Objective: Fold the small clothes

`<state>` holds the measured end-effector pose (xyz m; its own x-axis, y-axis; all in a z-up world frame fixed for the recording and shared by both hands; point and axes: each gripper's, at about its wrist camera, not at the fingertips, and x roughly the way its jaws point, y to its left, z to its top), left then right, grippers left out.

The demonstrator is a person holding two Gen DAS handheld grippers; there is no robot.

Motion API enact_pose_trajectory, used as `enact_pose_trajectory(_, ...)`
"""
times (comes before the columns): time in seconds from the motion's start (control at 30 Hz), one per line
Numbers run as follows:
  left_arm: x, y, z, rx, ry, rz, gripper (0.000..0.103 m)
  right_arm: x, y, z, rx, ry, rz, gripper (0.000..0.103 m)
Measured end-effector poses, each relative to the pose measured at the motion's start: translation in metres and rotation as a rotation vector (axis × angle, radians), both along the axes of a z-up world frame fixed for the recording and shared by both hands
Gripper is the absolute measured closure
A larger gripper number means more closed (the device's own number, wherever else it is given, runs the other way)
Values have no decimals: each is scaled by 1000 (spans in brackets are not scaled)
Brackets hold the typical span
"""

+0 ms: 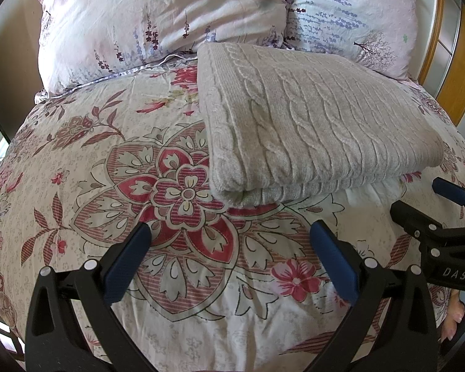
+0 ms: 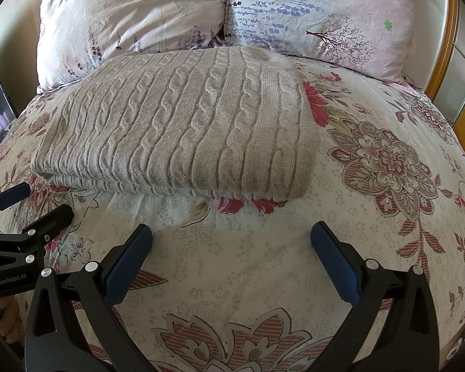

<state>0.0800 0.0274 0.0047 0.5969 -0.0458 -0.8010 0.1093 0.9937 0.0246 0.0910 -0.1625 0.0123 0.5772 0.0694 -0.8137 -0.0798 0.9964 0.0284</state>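
While both grippers hover low over the bed, a beige cable-knit sweater lies folded into a thick rectangle on the floral duvet, its far edge reaching the two pillows at the head. The pink lavender-print pillow sits left, the paler tree-print pillow right, the two touching. Left gripper has jaws spread wide, nothing between the blue pads, only the red flower medallion of the duvet below; the sweater's near left corner is just ahead of it, apart from the fingertips. Right gripper is also spread wide and holds nothing, sitting in front of the sweater's near folded edge, not touching. In the left wrist view the right gripper shows at the right border, near the sweater's near right corner; in the right wrist view the left gripper shows at the left border. A wooden bed frame curves along the right side.
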Motion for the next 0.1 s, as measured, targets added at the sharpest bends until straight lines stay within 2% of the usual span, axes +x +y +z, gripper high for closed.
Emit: enact_pose_trajectory(0.1,0,0,0,0,1,0,2,0,0,0,0,0,0,1)
